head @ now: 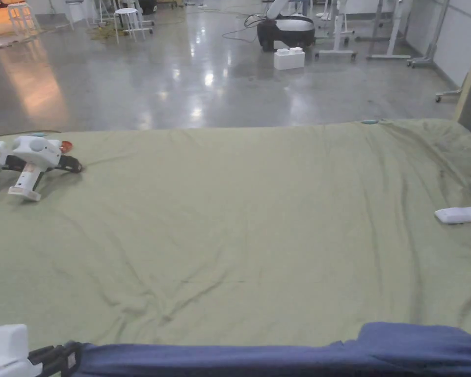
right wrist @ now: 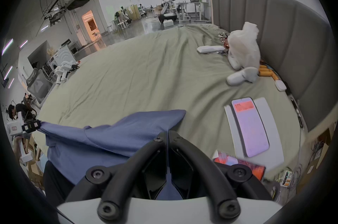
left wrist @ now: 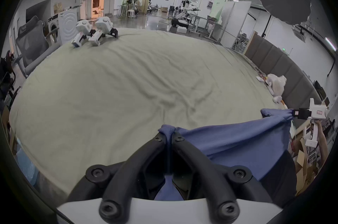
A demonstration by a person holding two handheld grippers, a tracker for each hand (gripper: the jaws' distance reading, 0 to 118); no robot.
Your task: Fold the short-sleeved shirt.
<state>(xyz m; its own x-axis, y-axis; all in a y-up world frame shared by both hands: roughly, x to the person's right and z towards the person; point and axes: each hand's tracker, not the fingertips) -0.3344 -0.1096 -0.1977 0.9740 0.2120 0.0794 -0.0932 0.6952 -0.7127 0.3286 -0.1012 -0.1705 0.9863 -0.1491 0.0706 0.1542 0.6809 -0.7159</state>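
Observation:
A blue short-sleeved shirt (head: 288, 356) is stretched along the near edge of the green-sheeted bed (head: 239, 211), its lower part hanging off the side. My left gripper (left wrist: 169, 133) is shut on one end of the shirt (left wrist: 237, 142), cloth bunched between its black jaws. At the other end my right gripper (right wrist: 167, 133) is shut on the shirt (right wrist: 109, 136) too. The head view catches the left gripper (head: 58, 356) at the bottom left. In the left gripper view the right gripper (left wrist: 294, 113) pinches the far shirt corner.
Two spare white grippers (head: 31, 164) lie at the bed's far left. A white remote-like object (head: 460, 214), a white plastic bag (right wrist: 243, 48), a phone on a white pad (right wrist: 250, 127) and small items lie on the right near the grey headboard (right wrist: 283, 35).

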